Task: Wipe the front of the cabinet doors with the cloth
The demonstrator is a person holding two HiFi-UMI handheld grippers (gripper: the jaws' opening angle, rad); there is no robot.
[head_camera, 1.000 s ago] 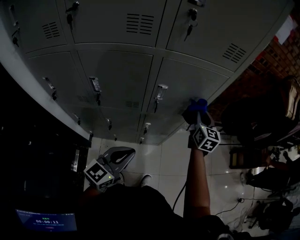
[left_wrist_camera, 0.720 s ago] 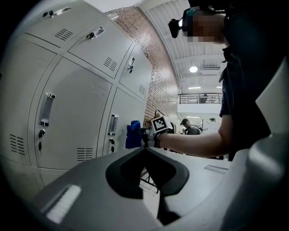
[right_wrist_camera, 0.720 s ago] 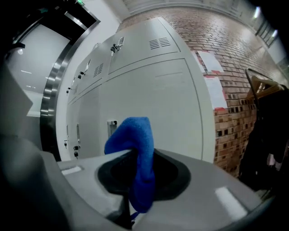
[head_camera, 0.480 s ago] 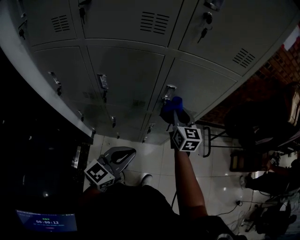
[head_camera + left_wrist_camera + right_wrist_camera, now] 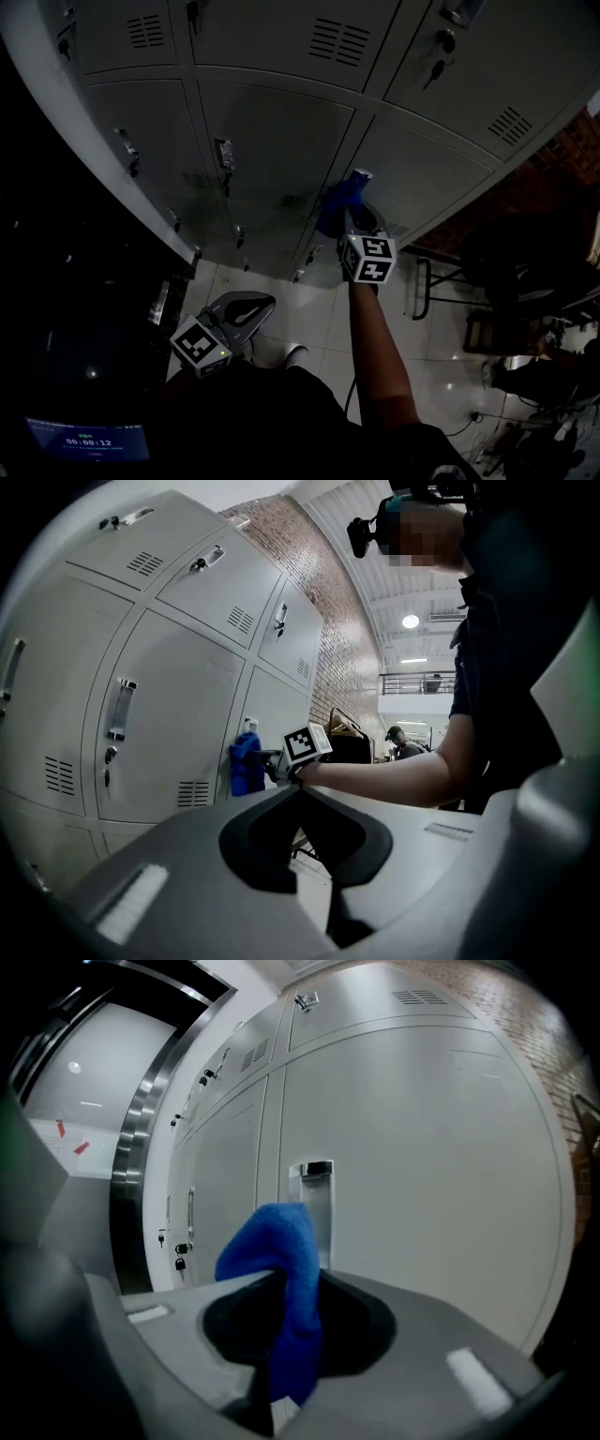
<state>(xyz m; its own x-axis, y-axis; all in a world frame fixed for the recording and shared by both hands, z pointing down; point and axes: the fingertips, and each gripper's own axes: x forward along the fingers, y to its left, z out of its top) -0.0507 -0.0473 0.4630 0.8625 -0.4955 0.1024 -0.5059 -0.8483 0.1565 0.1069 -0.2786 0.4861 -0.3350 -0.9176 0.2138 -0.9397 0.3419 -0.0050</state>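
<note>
"Wiping leftward, is it, that blue cloth (image 5: 337, 199)?"

"Yes. A second ago it sat out towards the right edge of the lower right locker door (image 5: 427, 173). Now it lies against the door's left side, just below and beside the metal handle (image 5: 314, 1194), close to the seam with the next door."

"And the right gripper (image 5: 348, 221) has it firmly?"

"Its jaws are closed on the cloth. The folded end stands up out of them and meets the door, while the rest hangs down between them."

"What about the left gripper (image 5: 246, 314)?"

"Held low by the person's body and well away from the lockers, where it was a second ago too. Its jaws are together with nothing in them."

"So where does that leave the job?"

"I'd judge one pass across that door is about done. The handle is the awkward bit, since the cloth could snag there. The neighbouring locker doors (image 5: 267, 141) look not yet wiped, so most of the task remains."
</note>
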